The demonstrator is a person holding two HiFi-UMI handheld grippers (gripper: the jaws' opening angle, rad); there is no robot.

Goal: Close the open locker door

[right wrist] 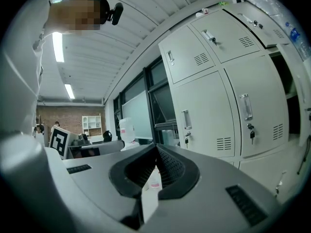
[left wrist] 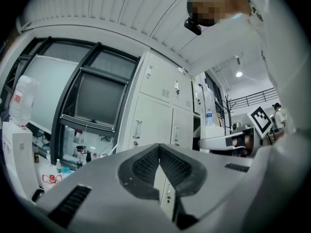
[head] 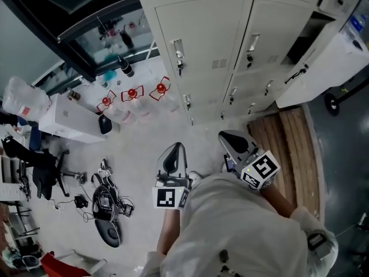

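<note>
Grey pads meet tip to tip, with nothing between them, on both the left gripper (head: 176, 147) and the right gripper (head: 226, 137). From the right one, which is nearer, the open locker door (head: 323, 68) hangs at two o'clock with its handle edge standing out from the lockers. The wooden pallet (head: 288, 143) and bare floor below it leave room to approach.

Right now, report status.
Left hand-held gripper and right hand-held gripper shut, empty. Door open, untouched. Wooden boards by it.

Pale floor (head: 140, 148), dark-framed window (head: 81, 2).
</note>
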